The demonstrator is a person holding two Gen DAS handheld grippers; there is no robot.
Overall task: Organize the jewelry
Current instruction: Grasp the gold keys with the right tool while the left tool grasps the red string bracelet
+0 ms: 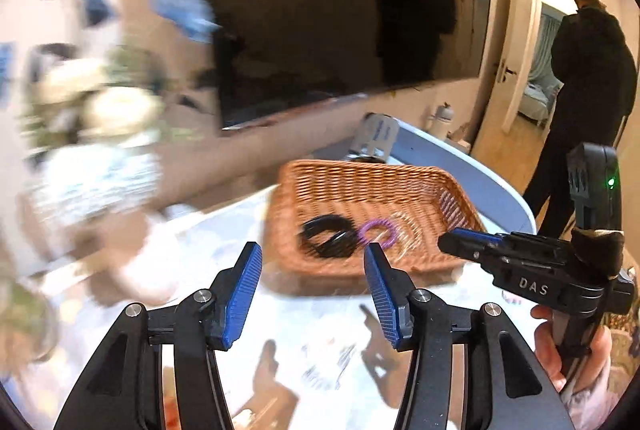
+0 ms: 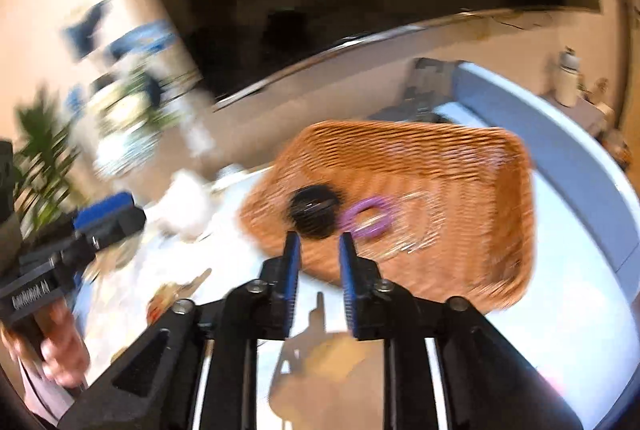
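Motion blur smears the basket (image 2: 400,166) – its contents (image 2: 316,210) indistinct.

Both grippers' fingers (image 1: 312,262) (image 2: 319,250) parted, empty

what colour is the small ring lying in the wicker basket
Purple ring, beside a black item; clearest in the left wrist view.

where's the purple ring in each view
Left wrist view: the purple ring lies in the wicker basket, just right of the black bands, above the right blue pad of the left tongs.
Right wrist view: the ring is mid-frame in the basket, up and right of the right tongs.
Shared landmark: the black bands on its left.
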